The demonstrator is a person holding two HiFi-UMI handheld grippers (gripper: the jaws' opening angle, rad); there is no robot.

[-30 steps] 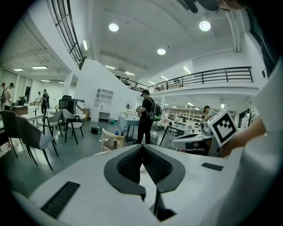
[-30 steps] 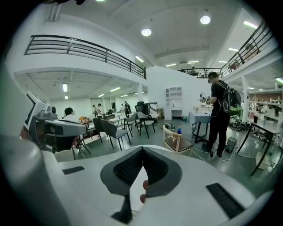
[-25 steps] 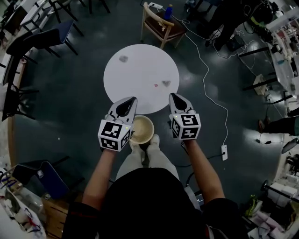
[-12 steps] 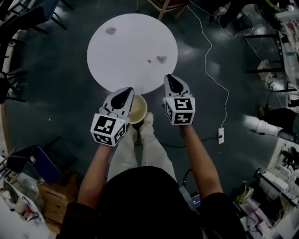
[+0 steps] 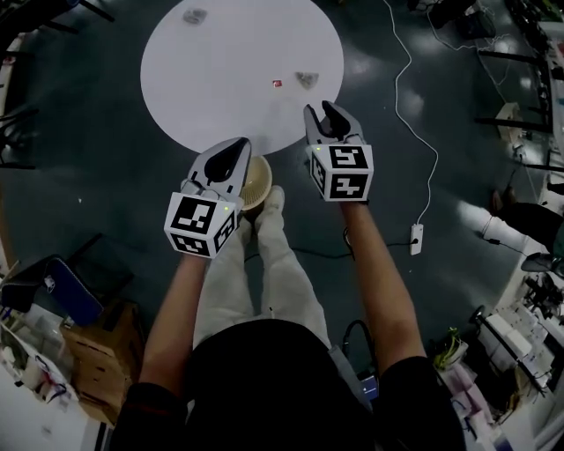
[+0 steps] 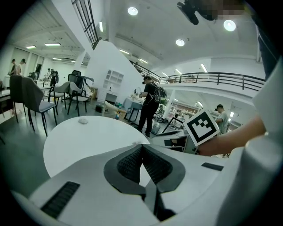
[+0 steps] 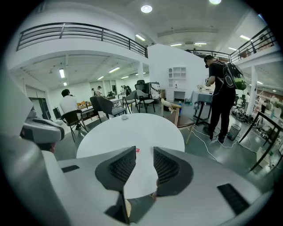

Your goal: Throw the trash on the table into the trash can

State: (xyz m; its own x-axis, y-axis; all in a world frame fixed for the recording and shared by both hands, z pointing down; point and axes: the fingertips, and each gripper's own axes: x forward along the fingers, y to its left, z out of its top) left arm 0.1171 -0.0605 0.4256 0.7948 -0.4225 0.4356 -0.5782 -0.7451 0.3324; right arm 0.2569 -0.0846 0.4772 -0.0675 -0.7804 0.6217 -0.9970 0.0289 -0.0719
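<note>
Top middle of the head view: a table (image 5: 220, 106) with three bits of trash on it, a wad (image 5: 194, 15) at its upper left edge, a scrap (image 5: 277, 84) and a second wad (image 5: 306, 79) side by side toward its right. Just below the table's near edge, a trash can (image 5: 258, 181) on the floor, directly above a shoe (image 5: 270, 204) in the frame. At right, a cable (image 5: 397, 88) down to a power strip (image 5: 415, 239); at lower left, a chair (image 5: 53, 295) above a box (image 5: 97, 352).
</note>
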